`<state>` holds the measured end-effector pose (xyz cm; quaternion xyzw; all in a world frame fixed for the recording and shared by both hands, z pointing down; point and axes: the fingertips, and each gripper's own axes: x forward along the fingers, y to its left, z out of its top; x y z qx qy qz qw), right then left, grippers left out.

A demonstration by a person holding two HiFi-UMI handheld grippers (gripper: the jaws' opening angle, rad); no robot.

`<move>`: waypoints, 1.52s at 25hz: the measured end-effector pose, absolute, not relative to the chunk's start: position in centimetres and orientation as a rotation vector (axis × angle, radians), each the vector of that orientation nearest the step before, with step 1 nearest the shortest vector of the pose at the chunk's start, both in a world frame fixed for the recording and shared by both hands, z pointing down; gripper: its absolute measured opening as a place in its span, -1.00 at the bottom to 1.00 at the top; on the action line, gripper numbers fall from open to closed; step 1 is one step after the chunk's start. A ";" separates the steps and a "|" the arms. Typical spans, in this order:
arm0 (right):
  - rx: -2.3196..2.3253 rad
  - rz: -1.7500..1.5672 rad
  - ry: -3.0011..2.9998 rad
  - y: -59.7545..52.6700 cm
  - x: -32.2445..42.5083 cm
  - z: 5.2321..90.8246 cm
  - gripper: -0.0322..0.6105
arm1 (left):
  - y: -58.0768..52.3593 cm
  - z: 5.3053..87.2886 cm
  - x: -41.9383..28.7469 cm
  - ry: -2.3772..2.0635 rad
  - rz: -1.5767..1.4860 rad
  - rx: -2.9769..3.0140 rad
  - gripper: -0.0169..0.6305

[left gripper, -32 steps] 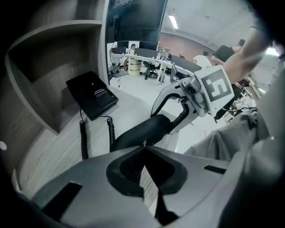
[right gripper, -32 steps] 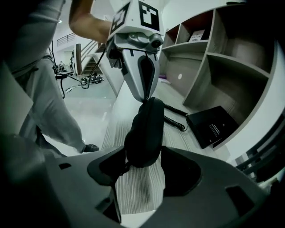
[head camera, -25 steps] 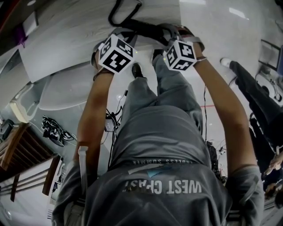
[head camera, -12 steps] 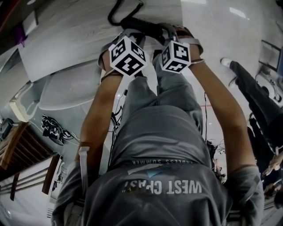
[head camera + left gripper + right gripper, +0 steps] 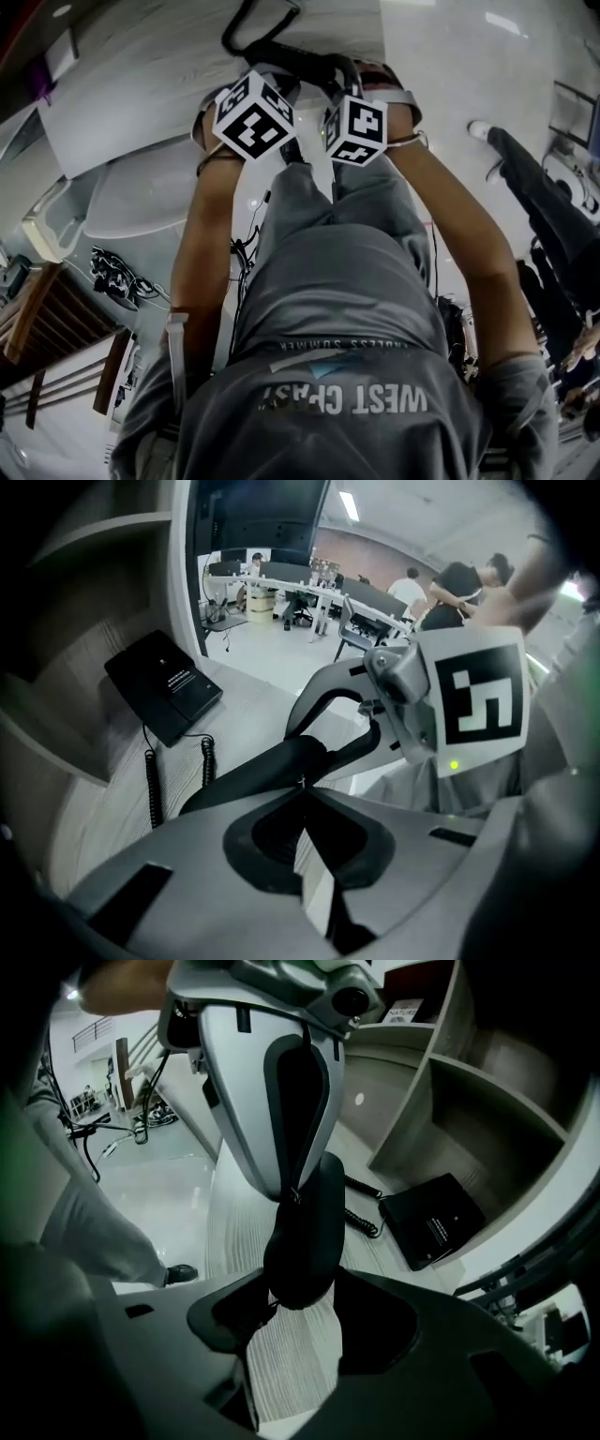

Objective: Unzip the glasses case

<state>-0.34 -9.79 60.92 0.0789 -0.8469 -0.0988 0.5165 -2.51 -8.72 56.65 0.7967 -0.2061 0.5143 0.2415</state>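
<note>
**Figure. Two-claw hold on the case, zip not visibly opened.**

The glasses case [image 5: 305, 1232] is a long, matte black, round-ended shell. It is held between the two claws over the pale wood-grain surface [image 5: 262, 696]. No view settles whether it rests on that surface.

The right claw [image 5: 305, 1290] stands partly apart, with the near end of the case between its jaws and pressed on both sides. From there the case's long axis runs straight away from this claw, toward the far side of the surface.

The left claw [image 5: 302, 789] is fully closed. Its tips meet at the case's upper seam, pinching a small glinting piece that is judged to be the zip pull [image 5: 293, 1194]. In the left gripper view the case crosses just beyond these tips, from near left to far right, and ends at the right claw.

In the head view both marker cubes sit side by side above the case, which lies far of the person's knees.

The coming move turns on this layout. The left claw is the one at the pull, and the zip line follows the long axis. The pull would therefore have to travel along the seam while the right claw anchors the end.

A black box [image 5: 164, 686] with a coiled cord [image 5: 153, 780] lies well apart, on the far left of the surface.
</note>
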 end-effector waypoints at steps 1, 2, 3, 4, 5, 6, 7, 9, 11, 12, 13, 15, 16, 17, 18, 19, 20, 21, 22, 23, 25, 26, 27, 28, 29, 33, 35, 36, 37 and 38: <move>0.195 -0.246 -2.032 -9.9 -0.7 60.7 -0.19 | -8.7 56.5 -2.2 -0.568 1.377 2.177 -0.96; 0.196 -0.252 -2.032 -9.9 -1.1 60.4 -0.19 | -8.6 56.6 -1.8 -0.569 1.355 2.176 -0.96; 0.193 -0.253 -2.032 -10.0 -1.4 60.3 -0.19 | -8.5 56.7 -1.3 -0.570 1.342 2.177 -0.96; 0.191 -0.254 -2.027 -10.1 -1.6 60.3 -0.19 | -8.5 56.9 -0.9 -0.577 1.337 2.179 -0.95; 0.190 -0.256 -2.020 -10.3 -1.7 60.4 -0.18 | -8.6 57.1 -0.6 -0.592 1.331 2.181 -0.95; 0.190 -0.258 -2.012 -10.4 -1.7 60.5 -0.18 | -8.8 57.3 -0.5 -0.609 1.317 2.182 -0.95; 0.190 -0.260 -2.009 -10.6 -1.7 60.7 -0.18 | -8.9 57.4 -0.4 -0.623 1.293 2.182 -0.96; 0.194 -0.268 -2.010 -10.8 -1.6 60.9 -0.18 | -9.1 57.7 -0.1 -0.640 1.239 2.184 -0.95; 0.193 -0.274 -2.008 -10.9 -1.4 61.2 -0.18 | -9.1 58.1 0.3 -0.648 1.194 2.189 -0.95; 0.190 -0.275 -2.005 -10.9 -1.3 61.4 -0.18 | -9.1 58.3 0.5 -0.652 1.180 2.195 -0.95; 0.190 -0.278 -2.003 -10.9 -1.3 61.6 -0.18 | -9.1 58.5 0.6 -0.655 1.171 2.205 -0.95; 0.202 -0.307 -2.003 -11.3 -1.1 61.8 -0.18 | -9.2 58.7 0.9 -0.666 1.155 2.234 -0.94; 0.211 -0.335 -1.999 -11.6 -1.1 61.7 -0.18 | -9.4 58.7 0.9 -0.673 1.145 2.252 -0.93; 0.221 -0.371 -1.993 -11.9 -1.0 61.7 -0.17 | -9.6 58.7 1.0 -0.680 1.139 2.272 -0.92; 0.227 -0.411 -1.985 -12.1 -0.9 61.7 -0.17 | -9.7 58.8 1.1 -0.687 1.139 2.292 -0.91; 0.230 -0.452 -1.979 -12.2 -0.9 61.7 -0.17 | -9.8 58.9 1.1 -0.694 1.142 2.305 -0.90; 0.231 -0.491 -1.975 -12.3 -0.8 61.7 -0.16 | -9.7 58.9 1.1 -0.699 1.145 2.312 -0.90; 0.231 -0.524 -1.973 -12.3 -0.8 61.7 -0.16 | -9.6 59.0 1.1 -0.700 1.144 2.313 -0.90; 0.232 -0.552 -1.971 -12.4 -0.7 61.7 -0.16 | -9.5 59.0 1.1 -0.696 1.140 2.313 -0.90; 0.233 -0.576 -1.968 -12.4 -0.6 61.7 -0.15 | -9.3 58.9 1.0 -0.687 1.132 2.313 -0.90; 0.228 -0.616 -1.956 -12.6 -0.5 61.7 -0.15 | -8.9 58.7 0.6 -0.661 1.098 2.315 -0.87; 0.226 -0.630 -1.951 -12.7 -0.5 61.7 -0.14 | -8.7 58.5 0.3 -0.646 1.075 2.313 -0.82; 0.226 -0.641 -1.947 -12.7 -0.5 61.6 -0.14 | -8.5 58.3 -0.1 -0.631 1.061 2.307 -0.79; 0.226 -0.650 -1.945 -12.7 -0.5 61.6 -0.13 | -8.2 58.1 -0.5 -0.617 1.060 2.302 -0.77; 0.223 -0.660 -1.941 -12.7 -0.5 61.6 -0.12 | -8.0 57.9 -1.0 -0.605 1.068 2.298 -0.74; 0.171 -0.742 -1.910 -12.5 -0.3 61.6 -0.04 | -7.8 56.8 -2.7 -0.596 1.078 2.284 -0.72; 0.124 -0.773 -1.926 -11.9 -0.8 61.4 0.04 | -7.9 56.0 -3.8 -0.607 1.079 2.283 -0.72; 0.100 -0.784 -1.933 -11.5 -1.1 61.3 0.08 | -7.9 55.6 -4.4 -0.616 1.079 2.284 -0.72; 0.079 -0.793 -1.937 -11.1 -1.3 61.2 0.11 | -7.9 55.2 -5.0 -0.625 1.076 2.285 -0.72; 0.062 -0.798 -1.942 -10.6 -1.6 61.2 0.14 | -7.8 54.8 -5.7 -0.636 1.070 2.287 -0.72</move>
